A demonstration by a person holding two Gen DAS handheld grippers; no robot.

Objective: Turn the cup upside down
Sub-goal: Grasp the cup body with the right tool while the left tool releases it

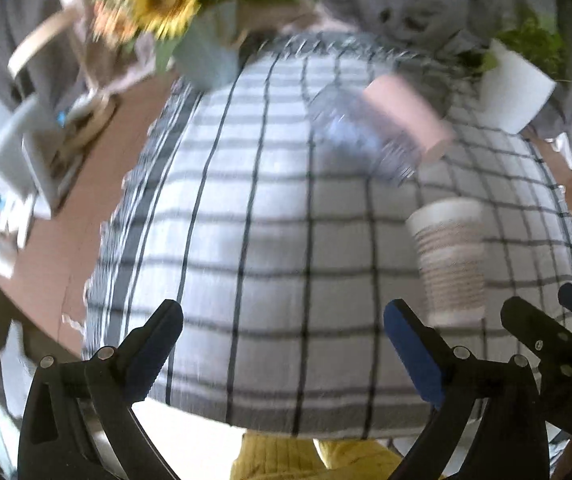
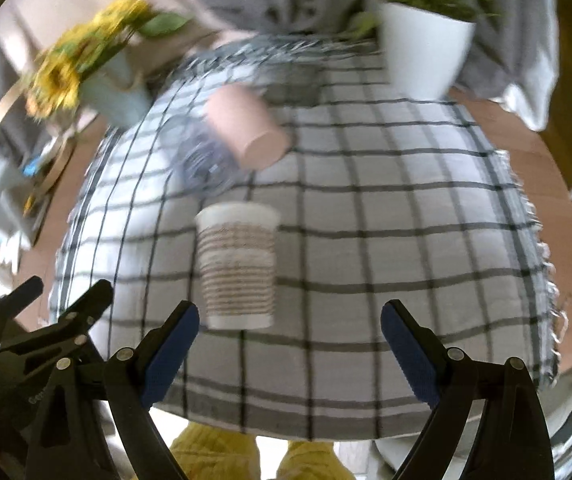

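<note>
A white paper cup with brown stripes [image 2: 238,268] stands on the checked cloth [image 2: 366,216], its wider end up. It also shows at the right of the left wrist view [image 1: 450,264]. My right gripper [image 2: 290,356] is open and empty, just in front of the cup. My left gripper [image 1: 283,356] is open and empty, to the left of the cup over the cloth. The right gripper's fingers [image 1: 538,328] show at the lower right of the left wrist view. Both views are blurred.
A pink cup [image 2: 245,128] and a clear patterned glass [image 2: 201,160] lie behind the paper cup. A sunflower vase [image 2: 97,80] stands at the back left, a white plant pot [image 2: 426,48] at the back right. Boxes and clutter [image 1: 17,168] sit on the brown table at the left.
</note>
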